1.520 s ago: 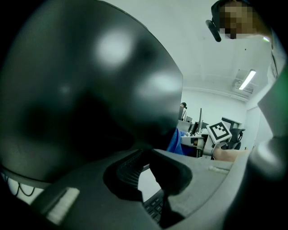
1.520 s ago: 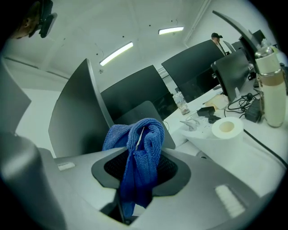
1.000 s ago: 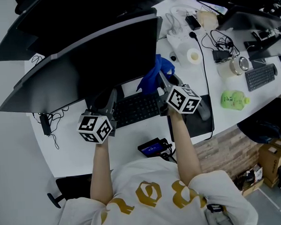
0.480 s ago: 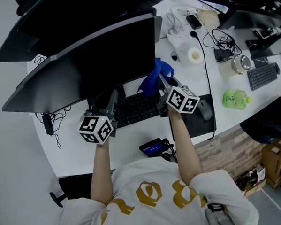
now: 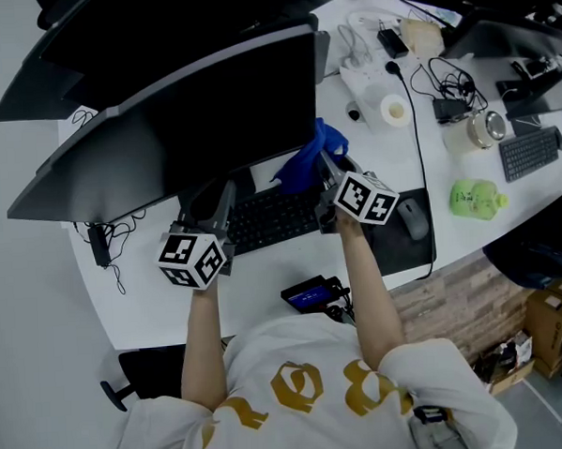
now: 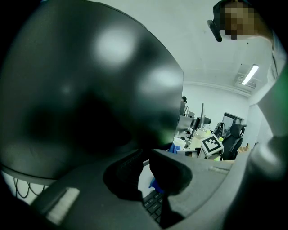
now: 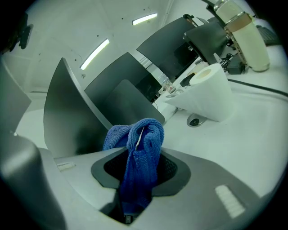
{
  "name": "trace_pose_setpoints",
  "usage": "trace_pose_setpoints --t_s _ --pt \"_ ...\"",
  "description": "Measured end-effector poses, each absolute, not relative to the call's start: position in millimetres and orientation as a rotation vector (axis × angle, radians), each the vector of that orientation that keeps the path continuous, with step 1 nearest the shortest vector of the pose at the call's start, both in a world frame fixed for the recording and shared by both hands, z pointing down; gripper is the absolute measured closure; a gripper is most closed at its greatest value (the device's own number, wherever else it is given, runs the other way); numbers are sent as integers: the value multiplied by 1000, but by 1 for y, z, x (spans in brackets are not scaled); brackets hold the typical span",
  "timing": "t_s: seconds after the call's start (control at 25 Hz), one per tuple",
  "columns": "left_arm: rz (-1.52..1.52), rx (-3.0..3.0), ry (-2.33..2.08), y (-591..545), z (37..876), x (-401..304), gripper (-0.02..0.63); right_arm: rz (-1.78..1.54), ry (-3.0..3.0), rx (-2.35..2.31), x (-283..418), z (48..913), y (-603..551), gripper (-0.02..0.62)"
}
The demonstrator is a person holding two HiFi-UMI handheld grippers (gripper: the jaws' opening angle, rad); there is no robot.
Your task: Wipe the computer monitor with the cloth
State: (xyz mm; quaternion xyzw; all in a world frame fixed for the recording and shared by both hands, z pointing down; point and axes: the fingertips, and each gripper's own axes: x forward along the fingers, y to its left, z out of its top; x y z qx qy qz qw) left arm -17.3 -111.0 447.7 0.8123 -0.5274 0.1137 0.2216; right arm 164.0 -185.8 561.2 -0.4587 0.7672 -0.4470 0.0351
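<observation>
Two tongs: the left tongs (image 6: 145,174) and the right tongs (image 7: 135,179), one in each of the person's hands, were both raised in front of the monitor (image 5: 209,110).
Left tongs: its jaws stood only a narrow gap apart with nothing between them, low before the dark screen, above the keyboard (image 5: 271,219).
Right tongs: clamped on the blue cloth (image 7: 139,148), which bunched up out of the jaws.
Cloth position: by the screen's lower right corner; whether it touched the glass could not be told.
Bench: the white bench (image 5: 265,281) also carried a paper roll (image 5: 394,110) and a green bottle (image 5: 472,199), well off to the right.
Done: the cloth was gripped and brought up to the monitor.
Left: judging by where the cloth sat, nearly the whole screen remained to be wiped; no wiped area showed.
</observation>
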Motion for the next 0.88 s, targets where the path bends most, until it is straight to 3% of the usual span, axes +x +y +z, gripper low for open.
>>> trace_pose_setpoints --t_s 0.88 --pt "349 2201 -1476 -102 457 -26 560 -1468 2348 -1308 133 573 -181 439"
